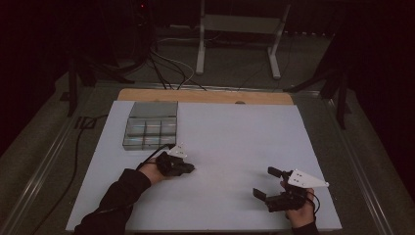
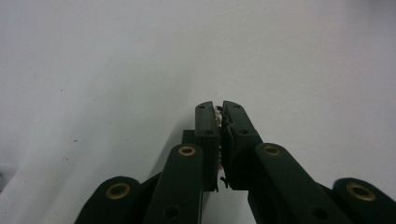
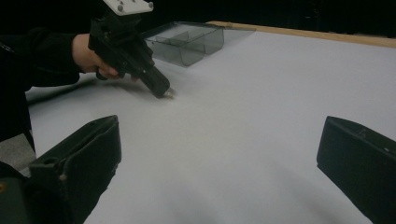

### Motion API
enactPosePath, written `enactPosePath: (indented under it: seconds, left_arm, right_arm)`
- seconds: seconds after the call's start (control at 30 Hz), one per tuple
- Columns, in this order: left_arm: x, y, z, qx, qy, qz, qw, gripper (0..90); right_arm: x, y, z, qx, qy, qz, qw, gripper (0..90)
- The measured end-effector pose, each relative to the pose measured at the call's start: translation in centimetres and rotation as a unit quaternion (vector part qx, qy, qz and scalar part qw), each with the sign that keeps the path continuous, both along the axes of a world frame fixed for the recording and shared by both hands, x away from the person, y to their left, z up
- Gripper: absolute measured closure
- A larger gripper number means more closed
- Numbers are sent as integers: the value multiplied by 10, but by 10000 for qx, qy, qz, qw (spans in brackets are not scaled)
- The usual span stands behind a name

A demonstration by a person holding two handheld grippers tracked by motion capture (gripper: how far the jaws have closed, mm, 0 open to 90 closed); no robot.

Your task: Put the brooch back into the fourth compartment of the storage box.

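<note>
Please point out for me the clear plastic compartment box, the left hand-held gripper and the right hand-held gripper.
Clear plastic compartment box (image 1: 149,132), high view, on a middle divider.
Left hand-held gripper (image 1: 191,168), high view, at its closed jaw tips.
Right hand-held gripper (image 1: 264,182), high view, in the gap midway between its spread jaw tips.

The room is dim, and its far side falls away into near black. A white table top (image 1: 235,147) with a wooden far edge (image 1: 205,96) stands on grey floor (image 1: 39,147). Beyond it stands a pale metal frame (image 1: 240,34) on two legs. Dark cables (image 1: 161,68) trail over the floor at far left. Metal rails (image 1: 49,156) run along both sides of the table.
</note>
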State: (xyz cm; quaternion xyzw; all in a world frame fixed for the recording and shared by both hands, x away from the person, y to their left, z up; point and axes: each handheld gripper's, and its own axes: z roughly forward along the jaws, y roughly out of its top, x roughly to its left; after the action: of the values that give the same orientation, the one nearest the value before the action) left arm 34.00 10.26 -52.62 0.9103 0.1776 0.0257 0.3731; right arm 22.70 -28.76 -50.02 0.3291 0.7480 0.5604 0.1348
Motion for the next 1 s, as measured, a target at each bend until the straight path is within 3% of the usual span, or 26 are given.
enactPosePath:
  seconds: [0.7,0.8,1.0]
  left_arm:
    - [-4,7,20,-71,33,-121,9999,881]
    - [-3,8,24,-178,61,-123,9997,881]
    - [-3,8,29,-136,44,-163,9998,881]
  right_arm:
    - [0,0,0,19,-14,-1,10000,0]
    - [0,-1,0,32,-8,-10,10000,0]
    - [0,-1,1,36,-11,-13,10000,0]
